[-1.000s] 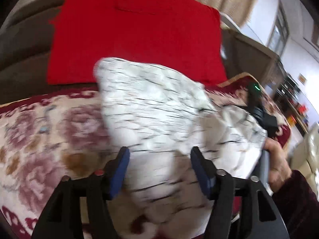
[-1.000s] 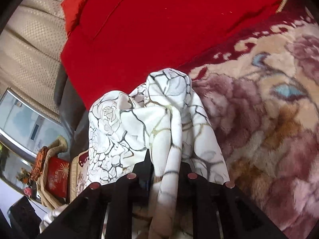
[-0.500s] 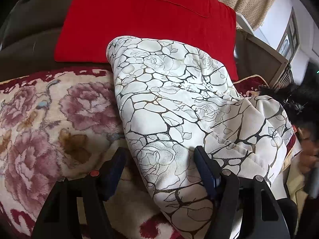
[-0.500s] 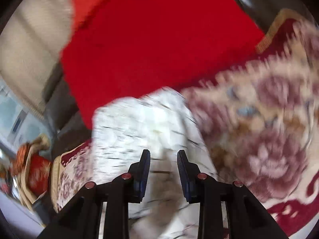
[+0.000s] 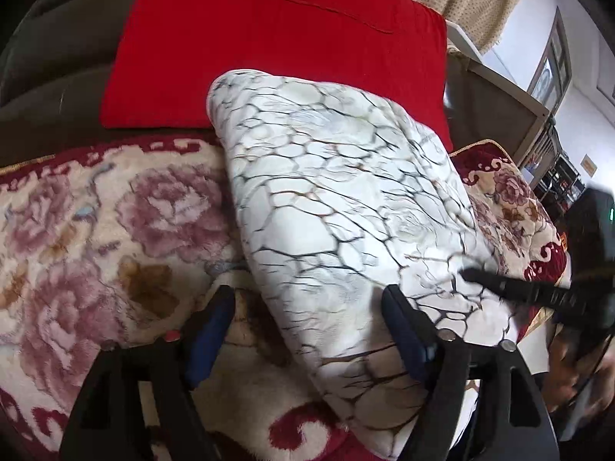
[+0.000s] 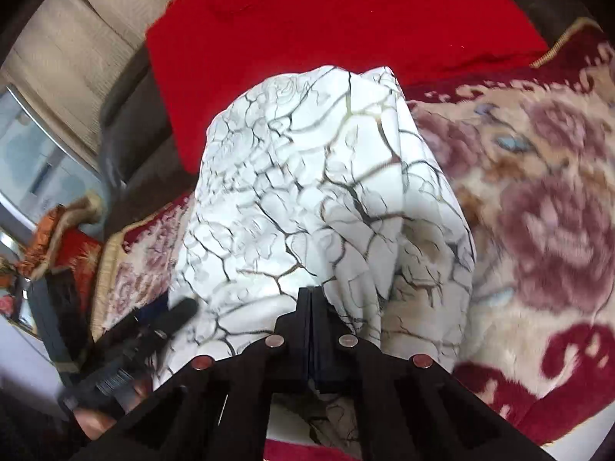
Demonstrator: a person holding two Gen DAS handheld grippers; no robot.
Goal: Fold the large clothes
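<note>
left tool [image 5: 307,330] just spread wide around the folded white crackle-print garment [image 5: 338,207] on the floral plush blanket [image 5: 96,230], right tool [image 6: 312,299] pinched closed on nothing, so the fold might flop open.

Your right tongs [image 5: 476,276] smear into blur at the left view's edge. In the right view, your white garment [image 6: 307,199] hides whether they pinch any cloth.

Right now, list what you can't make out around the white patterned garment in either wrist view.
- Left wrist view: the garment's near end is cut off by the bottom edge.
- Left wrist view: the right gripper is motion-blurred; no grip is discernible.
- Right wrist view: the right gripper covers the fabric beneath it; its jaws are shut.
</note>
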